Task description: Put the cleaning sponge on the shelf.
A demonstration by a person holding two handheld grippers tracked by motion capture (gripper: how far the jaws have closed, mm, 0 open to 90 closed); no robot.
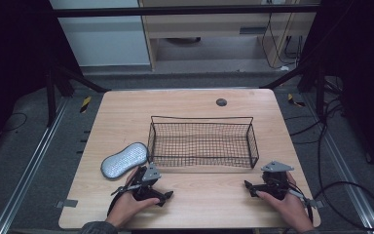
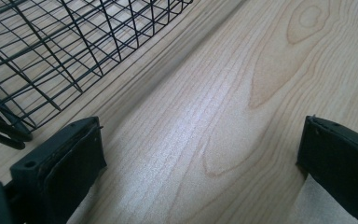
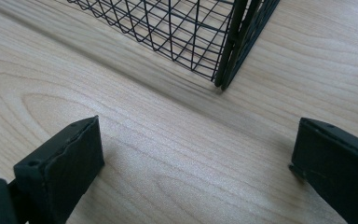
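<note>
Both grippers — left gripper (image 1: 168, 195), right gripper (image 1: 247, 185) — rested on the table (image 1: 209, 204) with jaws spread wide, holding nothing. Just beyond them stood the wire basket (image 1: 202, 144) — a grey oval pad (image 1: 124, 160) lay beside its left end, near the left gripper.

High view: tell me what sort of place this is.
Most likely a lab or workshop set up for recording handling work. A plain wooden table stands on grey carpet inside a dark metal frame, loose cables trail across the floor, and a person holds the left gripper and right gripper.
</note>
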